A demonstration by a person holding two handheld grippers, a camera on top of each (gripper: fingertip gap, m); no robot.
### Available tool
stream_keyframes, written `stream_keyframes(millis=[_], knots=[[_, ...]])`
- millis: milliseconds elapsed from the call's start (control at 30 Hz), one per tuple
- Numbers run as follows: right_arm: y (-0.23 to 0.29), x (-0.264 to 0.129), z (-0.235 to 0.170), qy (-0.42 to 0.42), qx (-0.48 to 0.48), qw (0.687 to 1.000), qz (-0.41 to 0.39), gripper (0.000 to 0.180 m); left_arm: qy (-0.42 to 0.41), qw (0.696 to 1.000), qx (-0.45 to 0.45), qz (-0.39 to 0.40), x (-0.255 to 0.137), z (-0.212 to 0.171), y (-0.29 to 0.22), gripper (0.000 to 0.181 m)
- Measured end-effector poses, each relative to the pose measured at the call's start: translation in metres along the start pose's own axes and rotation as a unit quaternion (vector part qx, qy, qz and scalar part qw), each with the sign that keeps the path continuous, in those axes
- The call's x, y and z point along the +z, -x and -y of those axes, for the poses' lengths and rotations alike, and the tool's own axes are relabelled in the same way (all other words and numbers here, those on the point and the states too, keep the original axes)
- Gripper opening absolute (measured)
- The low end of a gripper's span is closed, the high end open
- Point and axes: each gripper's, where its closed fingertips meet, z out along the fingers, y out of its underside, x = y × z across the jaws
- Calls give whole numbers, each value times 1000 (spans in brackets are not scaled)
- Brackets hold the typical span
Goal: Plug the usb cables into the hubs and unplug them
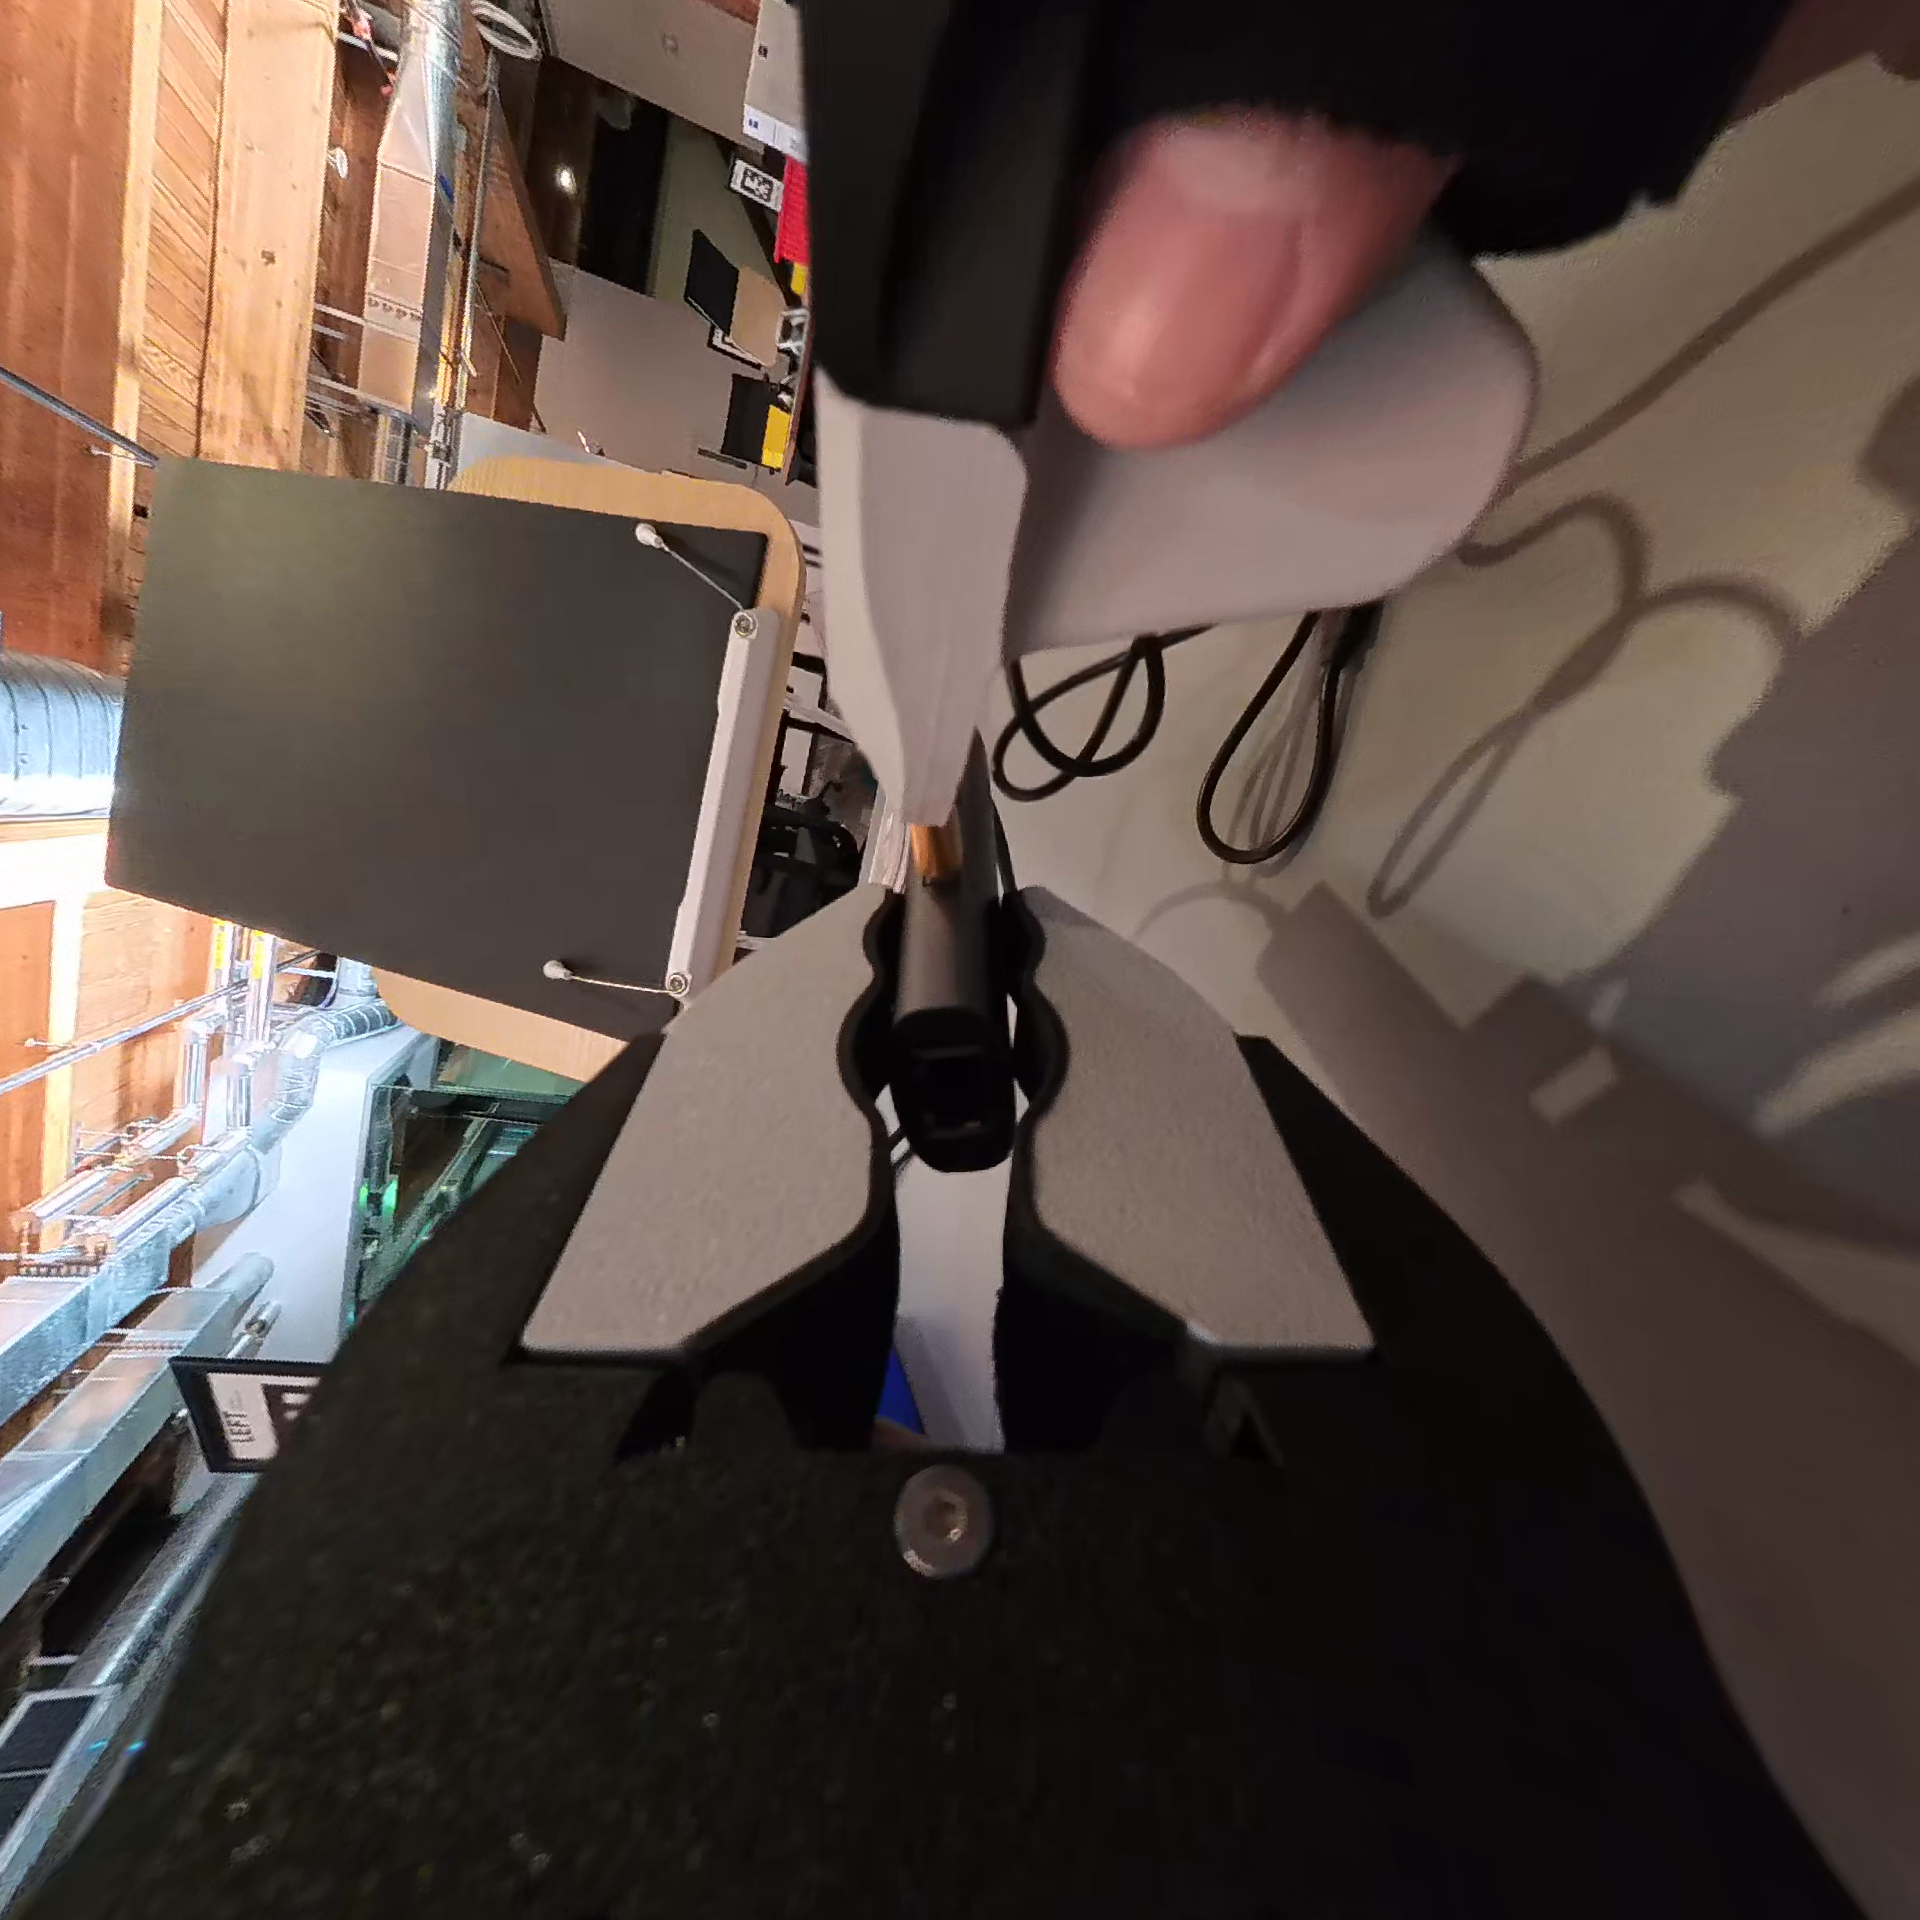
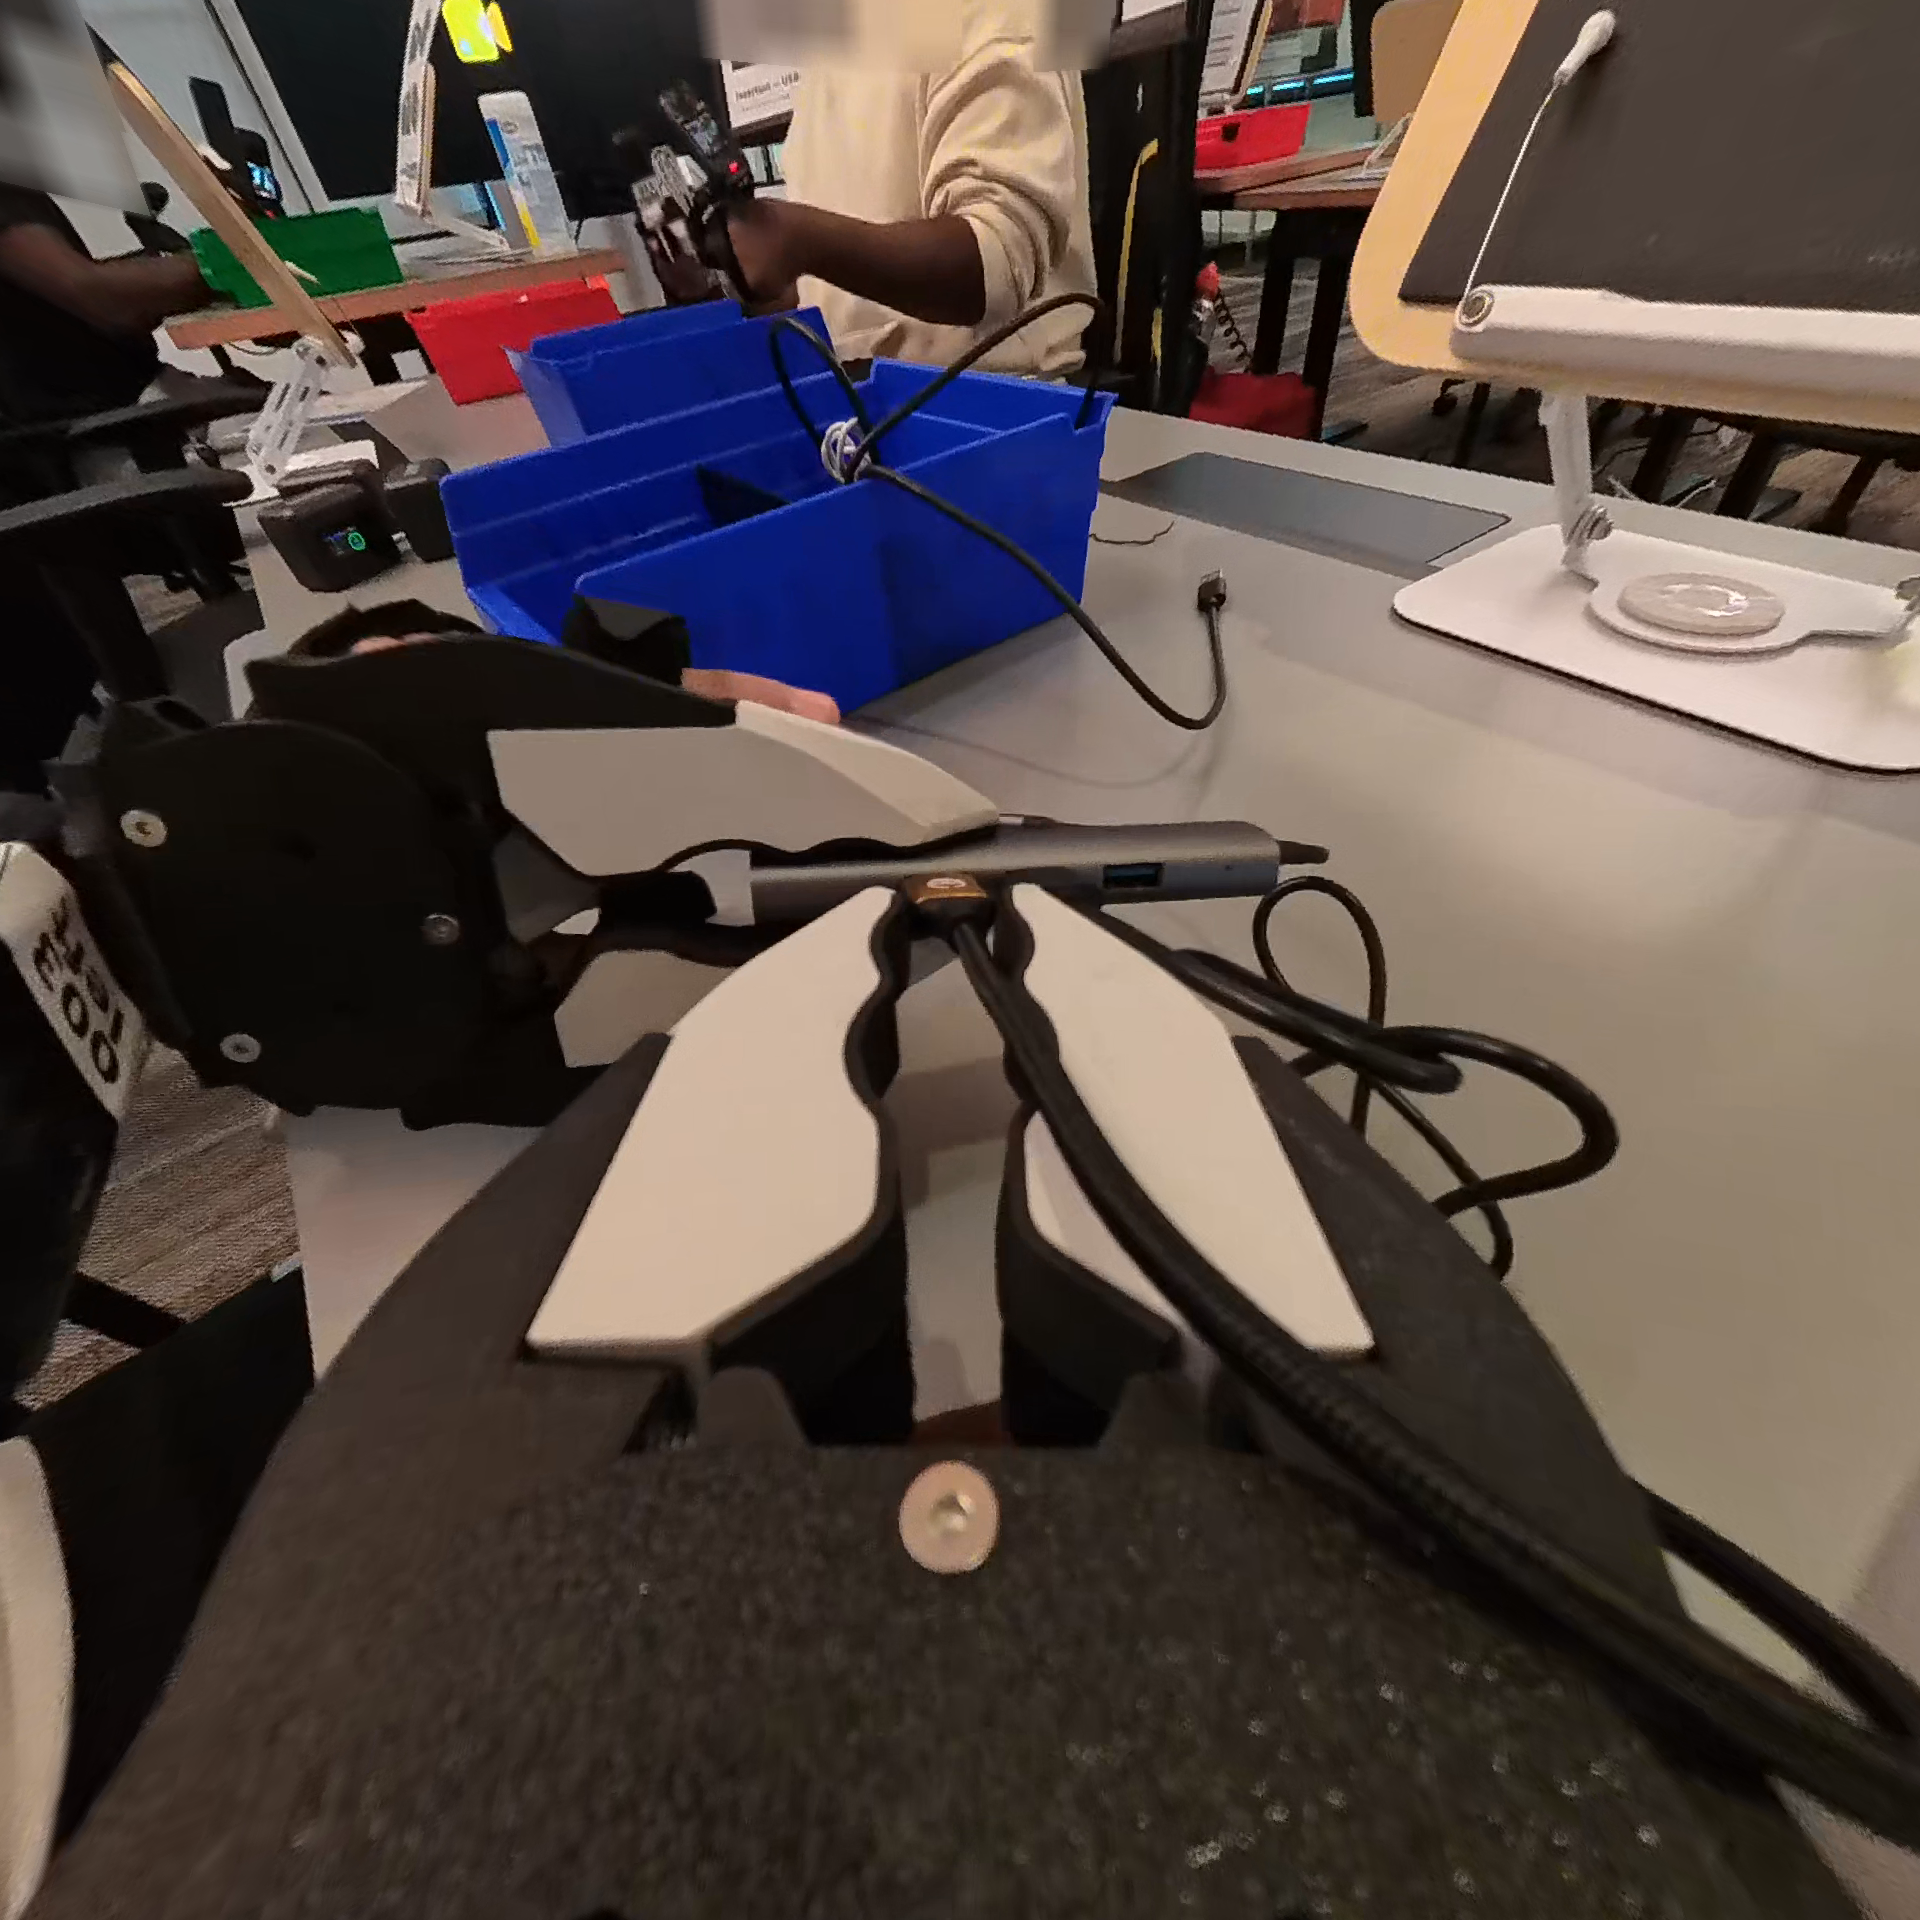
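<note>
Slim grey metal USB hub (image 2: 1091, 868) lies flat on the pale grey table (image 2: 1558, 987), pinched at its 9 o'clock end by the left gripper (image 2: 966, 831). Right gripper (image 2: 951, 904), jaws nearly closed, clamps the gold-collared black cable plug (image 2: 943, 896) seated in the hub's side. Blue plastic bin (image 2: 831, 603) at 12 o'clock.

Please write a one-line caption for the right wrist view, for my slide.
Right gripper grips the gold plug at the grey hub, which the left gripper clamps beside a blue bin.
</note>
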Motion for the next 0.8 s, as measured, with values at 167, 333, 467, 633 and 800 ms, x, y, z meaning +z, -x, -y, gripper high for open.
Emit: stream_keyframes(millis=[167, 333, 467, 633, 800], knots=[[2, 1, 4, -12, 15, 1000, 4, 15, -4, 999, -32, 0, -1, -3, 8, 18], [3, 0, 9, -24, 8, 1000, 6, 15, 1, 999, -48, 9, -3, -2, 15, 18], [1, -3, 12, -32, 14, 999, 2, 14, 1, 999, -50, 20, -1, 0, 19, 18], [-1, -7, 13, -36, 18, 999, -1, 14, -7, 999, -48, 18, -1, 4, 19, 19], [-6, -16, 20, -57, 25, 998, -3, 14, 58, 997, -23, 46, 2, -24, 28, 17]])
